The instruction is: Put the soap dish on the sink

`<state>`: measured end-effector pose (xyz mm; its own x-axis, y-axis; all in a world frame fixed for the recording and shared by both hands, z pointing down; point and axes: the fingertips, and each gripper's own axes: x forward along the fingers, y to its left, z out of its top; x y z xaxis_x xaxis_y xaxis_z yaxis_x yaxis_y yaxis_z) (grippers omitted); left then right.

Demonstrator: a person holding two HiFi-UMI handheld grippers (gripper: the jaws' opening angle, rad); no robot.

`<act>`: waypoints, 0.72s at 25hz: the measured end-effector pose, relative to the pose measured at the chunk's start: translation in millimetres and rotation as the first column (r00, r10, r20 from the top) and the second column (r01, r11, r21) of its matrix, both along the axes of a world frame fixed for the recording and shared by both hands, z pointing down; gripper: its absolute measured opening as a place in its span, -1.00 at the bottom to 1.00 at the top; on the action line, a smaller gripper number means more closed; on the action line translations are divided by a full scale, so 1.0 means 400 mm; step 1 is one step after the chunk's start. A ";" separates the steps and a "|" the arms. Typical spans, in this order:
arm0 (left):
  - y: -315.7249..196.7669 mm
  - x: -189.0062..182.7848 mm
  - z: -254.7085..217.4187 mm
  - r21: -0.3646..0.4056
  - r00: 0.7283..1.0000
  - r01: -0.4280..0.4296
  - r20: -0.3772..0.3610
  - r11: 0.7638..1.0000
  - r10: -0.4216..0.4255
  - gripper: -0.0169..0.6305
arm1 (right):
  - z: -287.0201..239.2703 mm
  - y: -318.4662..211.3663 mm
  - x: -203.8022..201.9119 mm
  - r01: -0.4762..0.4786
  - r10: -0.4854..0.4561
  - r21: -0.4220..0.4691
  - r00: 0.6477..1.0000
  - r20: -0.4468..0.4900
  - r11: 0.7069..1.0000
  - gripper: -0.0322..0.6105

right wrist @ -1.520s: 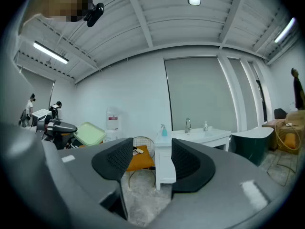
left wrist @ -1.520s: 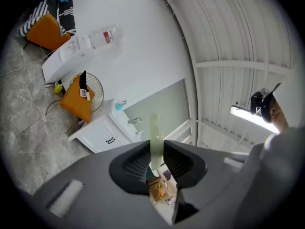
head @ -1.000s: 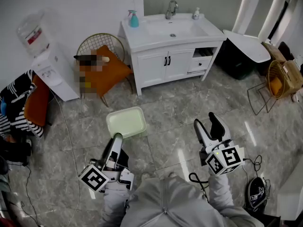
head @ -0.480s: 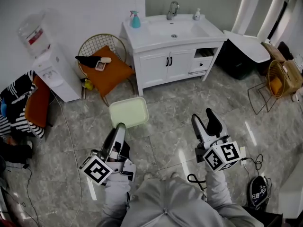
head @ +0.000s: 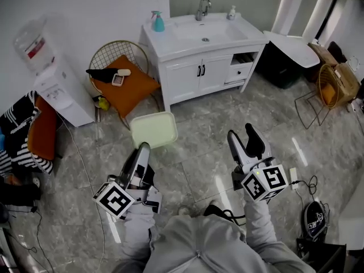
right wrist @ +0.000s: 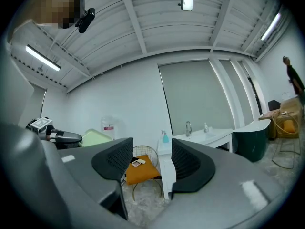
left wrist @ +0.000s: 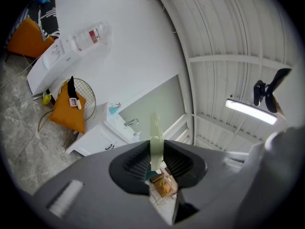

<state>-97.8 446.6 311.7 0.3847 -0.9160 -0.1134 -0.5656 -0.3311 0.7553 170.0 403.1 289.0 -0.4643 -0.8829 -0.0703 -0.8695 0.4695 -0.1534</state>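
Note:
A pale green soap dish hangs above the grey floor, its near edge clamped in my left gripper. In the left gripper view the dish shows edge-on between the shut jaws. My right gripper stands open at the right with nothing between its fingers; through its jaws I see only the room. The white sink cabinet with its basin and tap stands at the far wall, well ahead of both grippers. The sink also shows in the right gripper view.
A teal spray bottle and a small white bottle stand on the sink top. A wire chair with an orange cushion stands left of the cabinet, a water dispenser further left. A dark bin and wire basket are at right.
Both grippers have moved forward toward the sink cabinet, the left one carrying the green dish with it. The jaws kept their states.

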 end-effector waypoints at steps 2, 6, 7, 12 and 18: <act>-0.017 -0.003 0.003 -0.005 1.000 -0.003 -0.001 1.000 0.003 -0.52 | 0.004 -0.010 0.001 -0.006 0.006 -0.005 1.000 -0.002 1.000 -0.12; -0.068 -0.006 0.015 -0.015 1.000 -0.004 -0.002 1.000 0.004 -0.52 | 0.007 -0.052 0.006 -0.017 0.017 -0.012 1.000 -0.013 1.000 -0.12; -0.084 -0.005 0.019 -0.016 1.000 -0.002 -0.002 1.000 0.002 -0.52 | 0.009 -0.067 0.008 -0.018 0.017 -0.013 1.000 -0.015 1.000 -0.12; -0.180 0.015 0.036 -0.021 1.000 0.022 -0.003 1.000 -0.022 -0.52 | 0.027 -0.177 0.027 0.010 -0.010 -0.018 1.000 -0.019 1.000 -0.12; -0.326 0.038 0.033 -0.021 0.998 0.064 0.002 0.998 -0.064 -0.52 | 0.017 -0.350 0.023 0.071 -0.072 -0.015 0.997 -0.030 0.997 -0.12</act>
